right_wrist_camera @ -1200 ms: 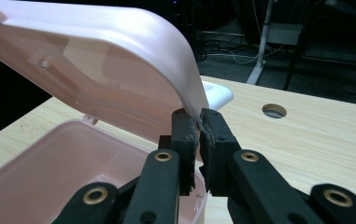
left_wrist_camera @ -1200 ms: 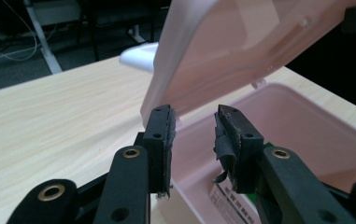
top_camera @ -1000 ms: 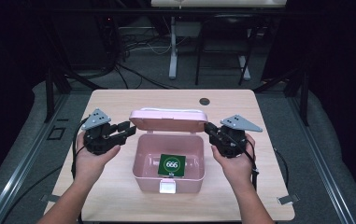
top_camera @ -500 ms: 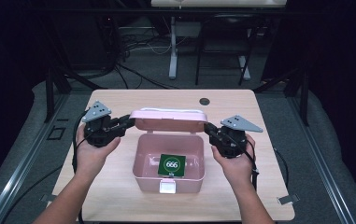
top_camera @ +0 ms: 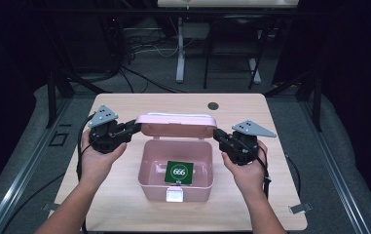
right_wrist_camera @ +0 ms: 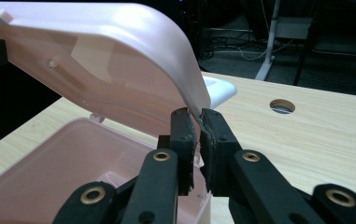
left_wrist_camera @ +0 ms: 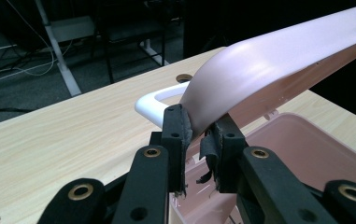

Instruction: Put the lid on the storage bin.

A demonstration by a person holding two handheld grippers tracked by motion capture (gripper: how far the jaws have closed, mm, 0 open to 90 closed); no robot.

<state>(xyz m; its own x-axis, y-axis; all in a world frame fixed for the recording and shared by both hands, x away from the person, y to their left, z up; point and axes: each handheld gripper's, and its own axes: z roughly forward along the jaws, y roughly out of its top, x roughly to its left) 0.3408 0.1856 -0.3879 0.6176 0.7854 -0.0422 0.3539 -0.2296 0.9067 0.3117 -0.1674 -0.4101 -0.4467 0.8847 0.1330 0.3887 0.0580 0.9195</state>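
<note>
A pink plastic box (top_camera: pixel 149 187) stands open in the middle of the table, with a green card marked 666 (top_camera: pixel 178 172) lying on its floor. Its lid (top_camera: pixel 176 125) is tilted up at the back. My left gripper (top_camera: pixel 135 127) is shut on the lid's left corner, and my right gripper (top_camera: pixel 217 134) is shut on the right corner. In the left gripper view the pads (left_wrist_camera: pixel 178 126) pinch the lid's rim (left_wrist_camera: pixel 269 60), next to the white handle (left_wrist_camera: pixel 154 100). In the right gripper view the jaws clamp the lid's edge (right_wrist_camera: pixel 110 51) above the box interior (right_wrist_camera: pixel 63 168).
The box has a white latch (top_camera: pixel 175 195) on its front wall. A round cable hole (top_camera: pixel 213 106) lies in the wooden tabletop (top_camera: pixel 280 195) behind the box. Bare wood spreads to both sides and in front. Dark floor, cables and table legs surround the table.
My left gripper has moved up and inward to the lid's left corner and shut on it. The right gripper has stayed on the right corner.
</note>
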